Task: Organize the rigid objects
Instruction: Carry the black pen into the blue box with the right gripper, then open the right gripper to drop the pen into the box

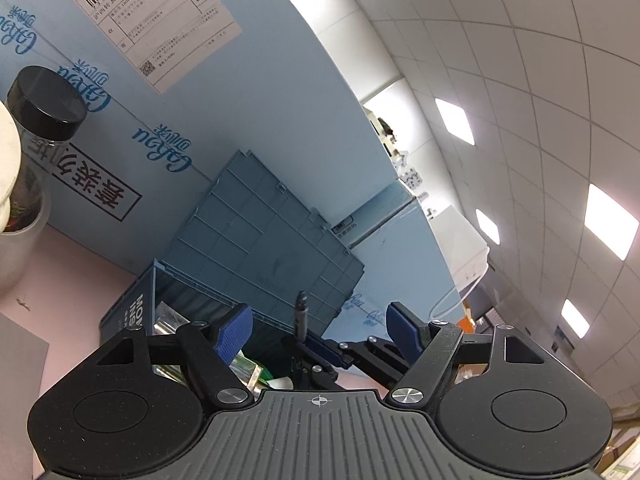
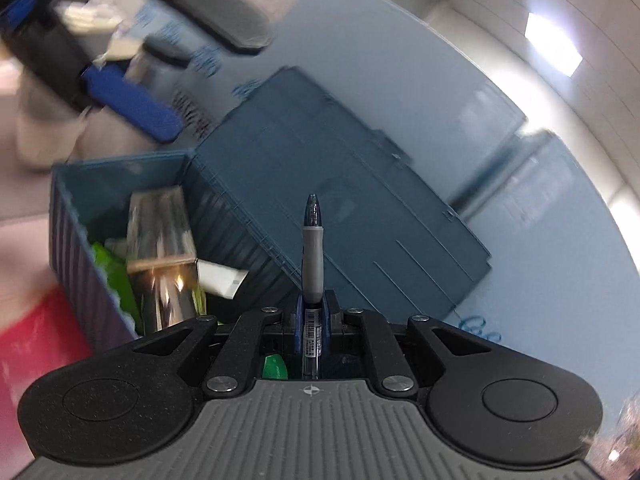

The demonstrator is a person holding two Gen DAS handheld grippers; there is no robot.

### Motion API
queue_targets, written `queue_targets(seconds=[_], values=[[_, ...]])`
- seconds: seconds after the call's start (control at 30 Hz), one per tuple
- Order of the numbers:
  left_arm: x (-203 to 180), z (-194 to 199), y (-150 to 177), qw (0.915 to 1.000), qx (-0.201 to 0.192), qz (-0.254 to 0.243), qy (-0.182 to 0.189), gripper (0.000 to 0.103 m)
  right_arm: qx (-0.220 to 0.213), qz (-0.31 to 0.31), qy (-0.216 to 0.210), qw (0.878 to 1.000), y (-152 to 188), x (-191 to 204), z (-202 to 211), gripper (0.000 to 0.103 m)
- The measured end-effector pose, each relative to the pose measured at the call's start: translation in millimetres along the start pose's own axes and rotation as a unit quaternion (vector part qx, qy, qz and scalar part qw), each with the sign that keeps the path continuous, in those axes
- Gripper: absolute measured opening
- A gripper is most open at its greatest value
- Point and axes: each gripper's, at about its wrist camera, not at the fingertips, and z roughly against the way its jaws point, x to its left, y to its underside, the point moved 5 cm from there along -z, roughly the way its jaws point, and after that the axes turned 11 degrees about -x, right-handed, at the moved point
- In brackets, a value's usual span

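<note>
My right gripper (image 2: 311,312) is shut on a grey pen (image 2: 312,248) with a dark blue tip, held upright beside the open blue storage box (image 2: 120,176). The box holds a shiny metallic carton (image 2: 160,256), green items and a white piece; its lid (image 2: 360,208) leans back against a pale blue carton. My left gripper (image 1: 320,330) is open and empty above the same box (image 1: 132,308). The pen (image 1: 301,314) and the right gripper show between its fingers. In the right wrist view the left gripper (image 2: 132,96) appears blurred at upper left.
A large pale blue carton (image 1: 224,92) with a shipping label stands behind the box. A clear jar with a black cap (image 1: 44,104) stands in a grey-white container (image 1: 16,252) at left on the pink table (image 1: 76,268). A red patch (image 2: 36,344) lies at lower left.
</note>
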Motion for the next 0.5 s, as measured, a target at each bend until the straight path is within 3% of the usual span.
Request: queue_targets(seconds=[0.17, 0.33, 0.43, 0.5], values=[[-0.3, -6.7, 4.1, 0.9999, 0.009, -0.003, 0.002, 0.075, 0.018, 0.092, -0.036, 0.995, -0.3, 9.0, -4.2, 0.009], [1.1, -8.1, 5.6, 0.9999, 0.015, -0.002, -0.001, 0.075, 0.036, 0.111, -0.066, 0.991, -6.4, 12.3, -8.0, 0.009], [2.7, -9.8, 5.2, 0.9999, 0.017, 0.0, 0.0, 0.075, 0.037, 0.107, -0.072, 0.991, -11.6, 11.4, -9.7, 0.015], [2.9, -10.3, 5.6, 0.9998, 0.018, 0.001, 0.0, 0.075, 0.034, 0.103, -0.066, 0.992, -14.2, 9.9, -8.2, 0.025]])
